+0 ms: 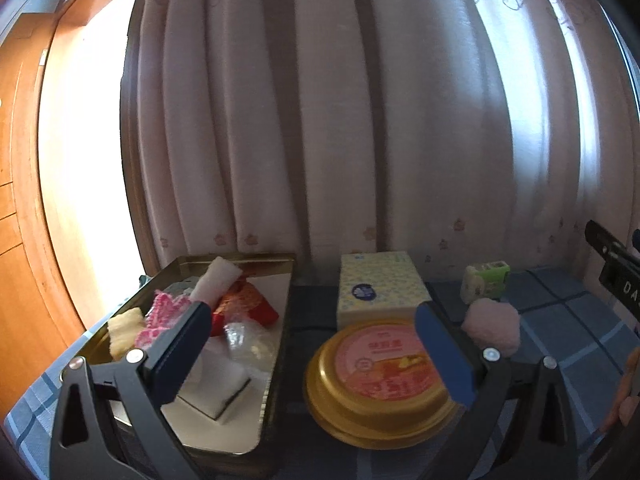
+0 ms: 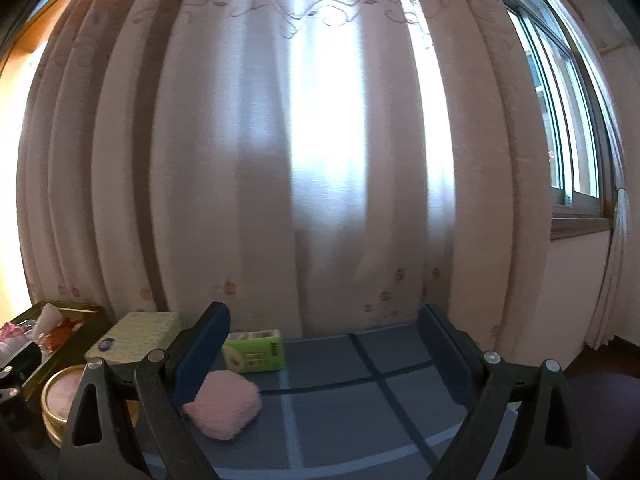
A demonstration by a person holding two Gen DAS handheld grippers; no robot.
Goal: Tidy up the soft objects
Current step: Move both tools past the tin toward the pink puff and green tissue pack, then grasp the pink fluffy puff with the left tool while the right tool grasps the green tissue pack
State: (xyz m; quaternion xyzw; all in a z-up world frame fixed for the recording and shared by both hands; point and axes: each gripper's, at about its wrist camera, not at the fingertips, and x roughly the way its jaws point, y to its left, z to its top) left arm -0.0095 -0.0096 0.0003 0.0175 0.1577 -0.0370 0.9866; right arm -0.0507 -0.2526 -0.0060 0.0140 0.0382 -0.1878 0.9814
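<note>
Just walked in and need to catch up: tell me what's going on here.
A person is sorting soft things into a gold tray, holding a claw in each hand. The tray already holds a pink knit piece, a white foam block and a red item. Both the left claw and right claw are open and empty. A pink fluffy pad and a green tissue pack lie outside the tray on the checked cloth.
</note>
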